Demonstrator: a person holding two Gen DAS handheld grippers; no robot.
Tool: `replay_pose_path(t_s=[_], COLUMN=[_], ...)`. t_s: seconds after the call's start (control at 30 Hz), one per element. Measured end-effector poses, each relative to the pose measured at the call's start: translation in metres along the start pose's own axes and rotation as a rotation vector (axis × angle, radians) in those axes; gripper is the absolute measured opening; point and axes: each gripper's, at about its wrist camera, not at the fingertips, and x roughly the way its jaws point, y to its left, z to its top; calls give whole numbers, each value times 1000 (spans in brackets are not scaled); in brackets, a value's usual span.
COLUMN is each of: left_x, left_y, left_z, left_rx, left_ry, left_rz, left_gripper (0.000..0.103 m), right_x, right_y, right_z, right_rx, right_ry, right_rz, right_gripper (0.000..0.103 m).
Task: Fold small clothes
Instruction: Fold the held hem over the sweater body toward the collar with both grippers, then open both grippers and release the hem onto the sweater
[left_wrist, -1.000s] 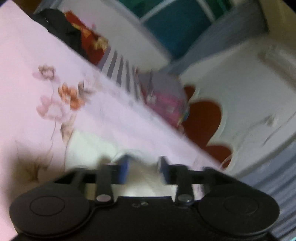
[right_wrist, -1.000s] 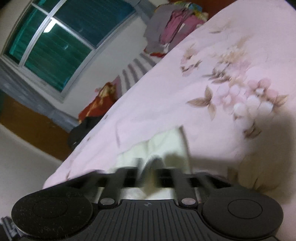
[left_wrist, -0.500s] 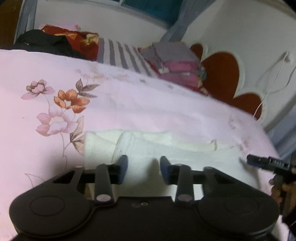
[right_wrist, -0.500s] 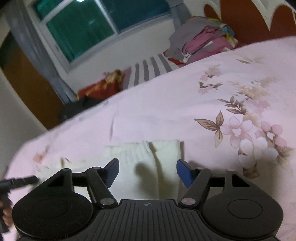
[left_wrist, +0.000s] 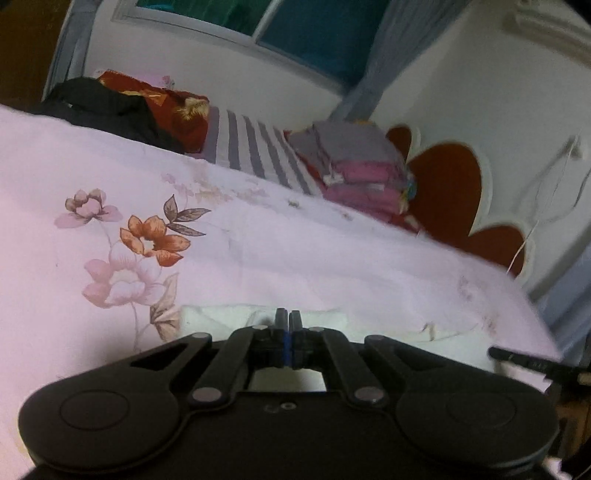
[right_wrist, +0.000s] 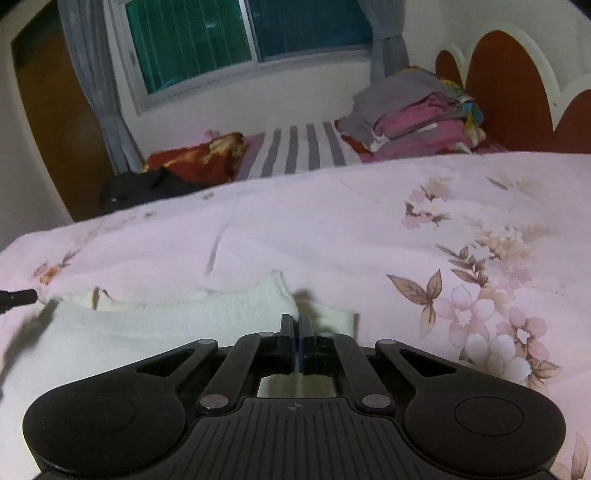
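Observation:
A small cream-white garment (right_wrist: 166, 325) lies flat on the pink floral bedspread (right_wrist: 332, 229). It also shows in the left wrist view (left_wrist: 221, 317). My left gripper (left_wrist: 288, 321) is shut, its jaws closed on the garment's near left edge. My right gripper (right_wrist: 296, 326) is shut, its jaws closed on the garment's near right edge by the sleeve. The other gripper's tip shows at the frame edge in each view (left_wrist: 524, 360) (right_wrist: 18, 297).
A stack of folded pink and grey clothes (right_wrist: 417, 110) sits at the far side by the red and white headboard (right_wrist: 509, 92). A striped sheet (right_wrist: 299, 151), a red pillow (right_wrist: 199, 158) and a black garment (right_wrist: 144, 188) lie beyond the bedspread, under the window.
Both grippers were open over the garment half a second ago. Now both have lowered to the garment's near edge and closed on it.

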Motion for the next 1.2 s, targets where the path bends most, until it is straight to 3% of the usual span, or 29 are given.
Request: replay_pose_path(t_s=[0.03,0.07,0.1,0.13,0.2,0.27,0.4,0.43,0.47,0.53,0.63,0.7,0.73,0.77,0.83,0.87,0.9,0.93,0.97,1.0,1.07,1.1,1.2], left_x=[-1,-1,-2,-2,6,12,25,25,27,23,9,20,30,39,43,39,31,17,6,-1,5,12,32], left_y=[-3,-8,-12,-15,-16,-12,-7,-4,0,1,-5,-6,-6,-5,-5,-5,-9,-20,-34,-48,-82,-97,-129], left_z=[-1,-1,-3,-3,-4,-5,-6,-5,-3,0,3,2,0,-2,-4,-3,-1,-2,-4,-8,-16,-21,-38], left_rx=[32,58,93,126,149,130,93,60,34,17,37,43,51,62,62,47,53,102,159,208,291,329,352], left_ry=[6,15,16,21,58,82,131,133,140,111,1,30,57,86,82,79,61,4,-49,-78,-43,-25,12], left_rz=[25,46,59,72,104,88,86,71,53,35,14,31,53,75,90,102,134,210,235,210,132,119,75], left_gripper=[9,31,40,38,38,34,29,26,4,2,2,2,2,4,11,18,31,37,46,58,66,66,67], right_x=[2,2,1,1,1,2,16,18,18,16,-2,-3,5,17,23,22,18,8,-7,-14,-10,-3,20], right_y=[1,2,0,-1,-5,-4,0,2,4,6,3,1,2,5,6,5,4,3,5,10,32,48,88], right_z=[-2,-4,-4,-3,-2,-1,0,-1,-1,-2,-1,-1,-2,-5,-9,-8,-7,-7,-8,-7,-5,-7,-13], right_rx=[-8,0,13,30,50,38,14,-6,-24,-45,-38,-35,-48,-74,-85,-60,-30,-4,12,18,-15,-49,-118], right_ry=[5,-7,-14,-12,-4,-12,68,74,74,74,-19,-35,-2,36,23,16,3,-49,-134,-160,-107,-88,-17], right_rz=[0,-6,-7,-6,-4,-11,-6,-8,-5,-3,-8,-20,-38,-77,-105,-116,-128,-154,-159,-121,-35,24,102], right_gripper=[1,1,1,4,33,35,34,28,0,1,1,1,1,1,1,12,45,61,70,70,68,60,52])
